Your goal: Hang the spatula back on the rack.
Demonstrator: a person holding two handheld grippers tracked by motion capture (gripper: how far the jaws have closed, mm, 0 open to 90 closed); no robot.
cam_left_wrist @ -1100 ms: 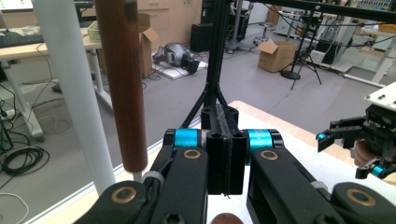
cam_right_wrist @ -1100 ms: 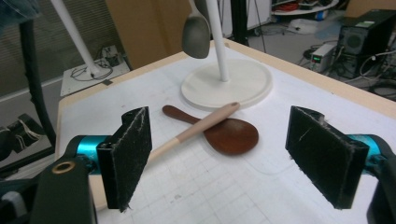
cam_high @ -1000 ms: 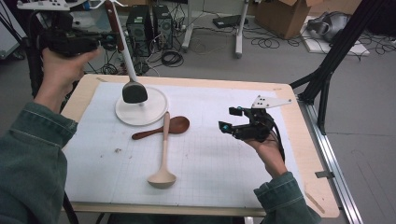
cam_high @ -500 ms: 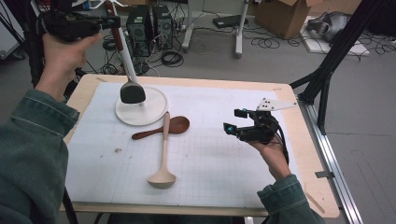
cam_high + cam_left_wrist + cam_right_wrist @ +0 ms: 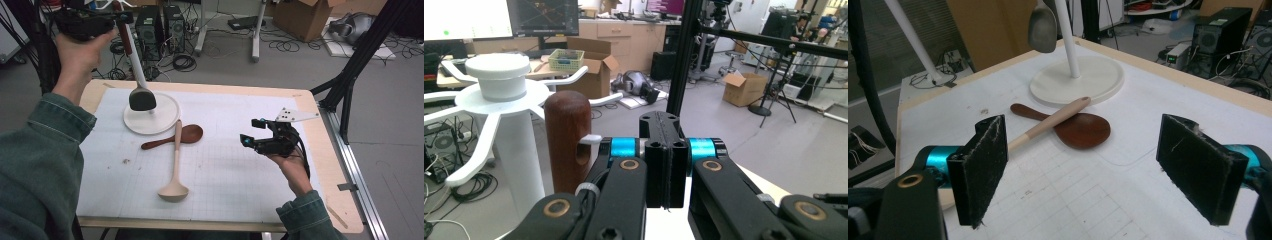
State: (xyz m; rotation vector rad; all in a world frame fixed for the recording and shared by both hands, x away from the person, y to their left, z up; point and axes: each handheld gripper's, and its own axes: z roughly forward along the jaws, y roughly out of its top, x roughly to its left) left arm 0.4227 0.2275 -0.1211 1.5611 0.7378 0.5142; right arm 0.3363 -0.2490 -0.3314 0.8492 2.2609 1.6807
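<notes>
Your left gripper (image 5: pixel 107 22) is raised high above the far left corner of the table (image 5: pixel 310 107), its jaws pressed fully together. In the left gripper view they meet flat against each other, and the brown wooden handle end (image 5: pixel 568 140) of the spatula stands just beside them, so you cannot tell whether it is clamped. The spatula (image 5: pixel 136 70) hangs tilted, its dark grey head (image 5: pixel 142 99) over the round white plate (image 5: pixel 167 120); whether it touches the plate is unclear. Your right gripper (image 5: pixel 252 134) hovers over the right side of the white mat (image 5: pixel 225 170), jaws spread wide around nothing. Between plate and gripper, a pale wooden spoon (image 5: pixel 175 165) lies crossed over a dark wooden spoon (image 5: pixel 186 135).
</notes>
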